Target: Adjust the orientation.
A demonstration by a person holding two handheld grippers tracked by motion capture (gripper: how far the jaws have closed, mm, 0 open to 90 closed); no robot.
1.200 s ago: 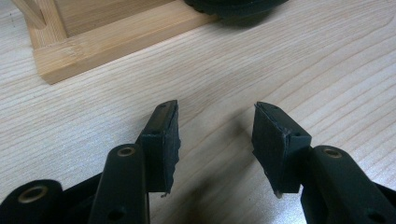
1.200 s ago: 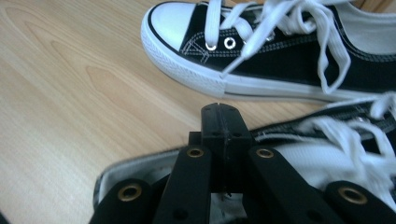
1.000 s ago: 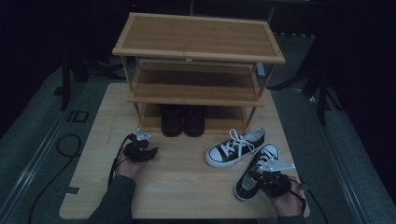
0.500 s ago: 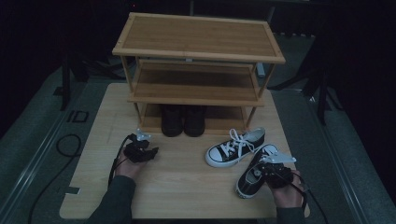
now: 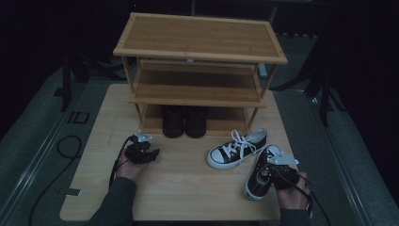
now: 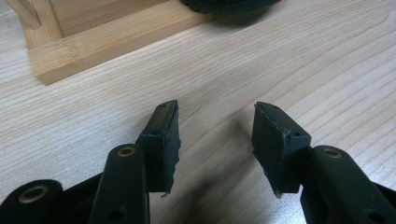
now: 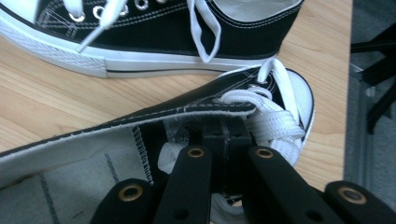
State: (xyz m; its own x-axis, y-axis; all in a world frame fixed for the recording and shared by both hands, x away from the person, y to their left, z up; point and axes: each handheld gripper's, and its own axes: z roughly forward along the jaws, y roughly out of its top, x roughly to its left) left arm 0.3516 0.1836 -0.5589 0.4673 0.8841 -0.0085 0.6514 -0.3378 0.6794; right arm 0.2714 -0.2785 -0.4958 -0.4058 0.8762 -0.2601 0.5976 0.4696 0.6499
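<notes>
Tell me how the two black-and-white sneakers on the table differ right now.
The near sneaker is gripped by the right claw, whose jaws are shut inside its opening; the far sneaker lies free, touched by neither claw. The near sneaker's toe points toward the person, while the far sneaker's toe points left across the table. Both are black canvas low-tops with white soles, toe caps and laces, and both sit in front of the wooden shoe rack.

Left gripper (image 5: 151, 153) jaws apart, right gripper (image 7: 223, 135) jaws closed
</notes>
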